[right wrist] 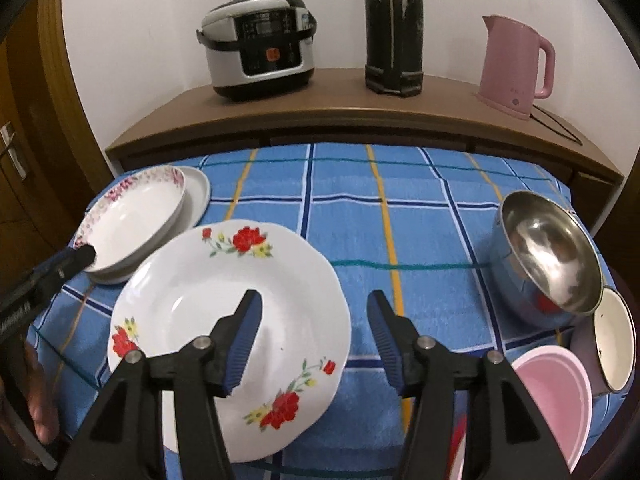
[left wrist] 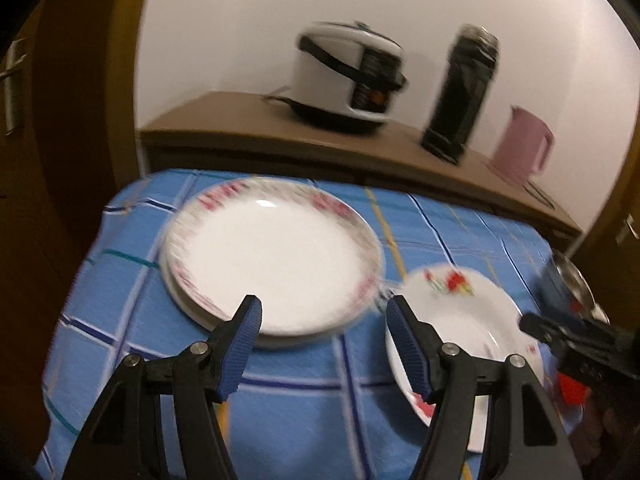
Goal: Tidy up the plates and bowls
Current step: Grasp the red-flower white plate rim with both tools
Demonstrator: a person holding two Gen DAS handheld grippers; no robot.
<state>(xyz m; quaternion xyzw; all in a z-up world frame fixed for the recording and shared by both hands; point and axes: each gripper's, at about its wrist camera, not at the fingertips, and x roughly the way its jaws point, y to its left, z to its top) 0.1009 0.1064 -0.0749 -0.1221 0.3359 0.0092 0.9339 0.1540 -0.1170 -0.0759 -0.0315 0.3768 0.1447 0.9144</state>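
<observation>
A white plate with red flowers [right wrist: 224, 312] lies flat on the blue checked tablecloth [right wrist: 420, 220]. My right gripper [right wrist: 316, 304] hovers open over its right rim, one finger above the plate and the other above the cloth, with nothing pressed between them. To the left, a pink-rimmed deep plate [right wrist: 132, 220] sits on a plain white plate [right wrist: 198, 192]. My left gripper [left wrist: 320, 312] stands open and empty at the near edge of that stack [left wrist: 272, 260]. In the left wrist view the red-flower plate [left wrist: 460, 320] is at the right.
A steel bowl [right wrist: 548, 256], a pink bowl [right wrist: 560, 400] and a white-lined enamel bowl [right wrist: 612, 340] crowd the table's right edge. Behind the table, a wooden sideboard [right wrist: 340, 120] carries a rice cooker [right wrist: 256, 52], a black flask [right wrist: 394, 28] and a pink kettle [right wrist: 516, 64].
</observation>
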